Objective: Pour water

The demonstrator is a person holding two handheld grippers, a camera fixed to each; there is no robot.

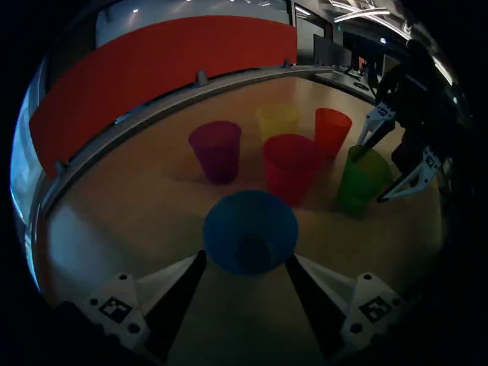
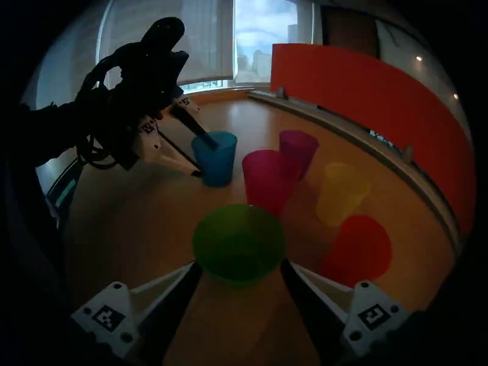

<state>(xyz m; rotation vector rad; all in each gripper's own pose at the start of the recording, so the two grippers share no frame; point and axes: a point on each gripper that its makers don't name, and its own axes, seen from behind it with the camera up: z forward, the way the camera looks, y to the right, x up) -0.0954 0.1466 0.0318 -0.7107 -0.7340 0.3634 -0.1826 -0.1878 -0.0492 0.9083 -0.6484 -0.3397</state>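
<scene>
A blue cup (image 1: 250, 232) stands on the wooden table (image 1: 140, 201), and my left gripper (image 1: 246, 255) is shut on it, one finger against each side. Across the cluster a green cup (image 1: 363, 177) sits between the fingers of my right gripper (image 1: 368, 175). In the right gripper view the green cup (image 2: 239, 244) is close up, with my right gripper (image 2: 240, 263) shut on its sides. The blue cup (image 2: 215, 157) stands farther off inside my left gripper (image 2: 203, 158), which a dark-sleeved hand (image 2: 131, 79) holds. I cannot tell whether either cup holds water.
Between the two held cups stand a purple cup (image 1: 216, 149), a yellow cup (image 1: 277, 119), a crimson cup (image 1: 291, 165) and an orange-red cup (image 1: 331, 131), close together. A grey rail (image 1: 183, 100) and a red panel (image 1: 158, 61) run along the table's far edge.
</scene>
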